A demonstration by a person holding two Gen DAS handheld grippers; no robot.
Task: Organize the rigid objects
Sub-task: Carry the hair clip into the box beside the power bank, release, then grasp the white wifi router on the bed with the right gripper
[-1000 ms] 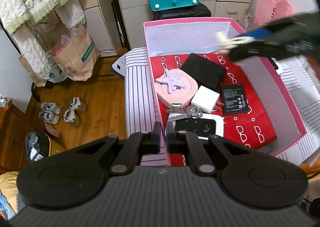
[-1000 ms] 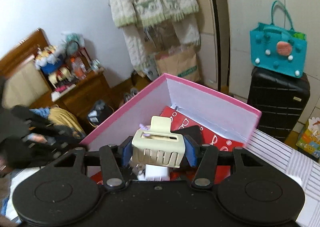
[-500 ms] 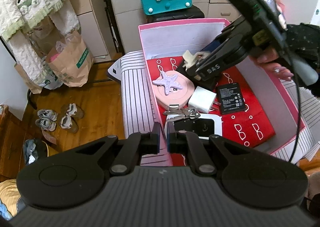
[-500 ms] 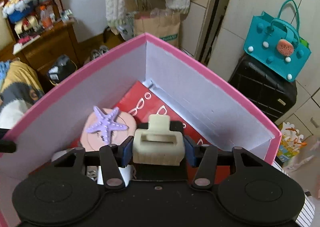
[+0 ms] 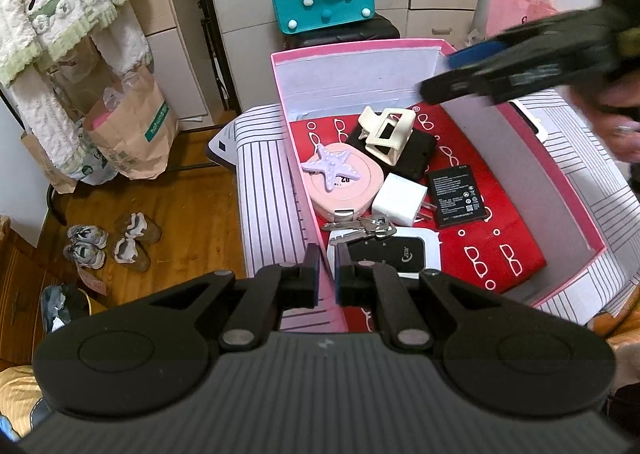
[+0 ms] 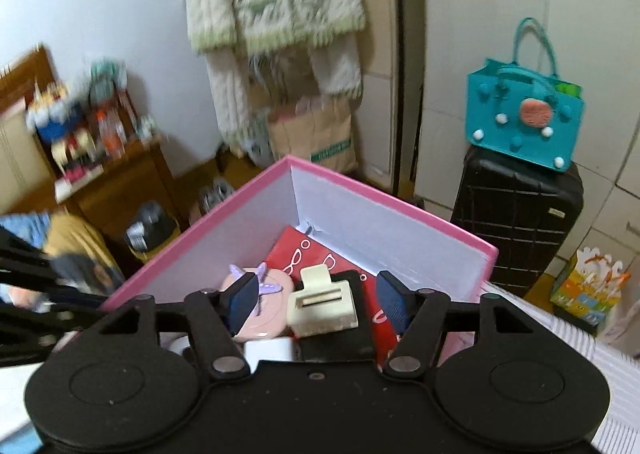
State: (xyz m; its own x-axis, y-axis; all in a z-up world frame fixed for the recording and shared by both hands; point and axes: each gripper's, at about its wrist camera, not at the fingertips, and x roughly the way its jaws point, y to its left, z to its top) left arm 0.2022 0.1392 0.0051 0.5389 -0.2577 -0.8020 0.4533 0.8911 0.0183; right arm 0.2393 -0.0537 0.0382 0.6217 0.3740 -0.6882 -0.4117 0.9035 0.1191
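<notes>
1. Your right gripper (image 6: 318, 296) has just been opening: its blue-padded fingers (image 6: 244, 300) stand wide apart and press on nothing. The cream hair claw clip (image 6: 322, 308) shows between them in the right wrist view, but it lies lower down in the box, apart from both pads.
2. The claw clip (image 5: 387, 134) is a pale cream, glossy plastic piece with a rectangular cut-out through its body and two short levers at one end. It rests tilted on a flat black rectangular case (image 5: 404, 156) near the back of the pink box (image 5: 576, 210), and the left wrist view shows it free of the right gripper (image 5: 448, 74), which is blurred above the box's far right corner.
3. The box is open-topped, with pink outer walls, white inner walls and a red lining printed with white spectacles.
4. Beside the clip, a rounded pink case (image 5: 346, 186) carries a lilac starfish (image 5: 330, 170). In front of it lie a white plug adapter (image 5: 400, 200), a black phone battery (image 5: 458, 196), a bunch of keys (image 5: 360, 226) and a white-framed black device (image 5: 394, 254).
5. Your left gripper (image 5: 327, 274) is nearly closed, with only a thin slit between its fingers, at the box's near left wall. Whether the wall's edge is pinched in that slit you cannot tell.
6. The box sits on a bed with striped bedding (image 5: 266, 190).
</notes>
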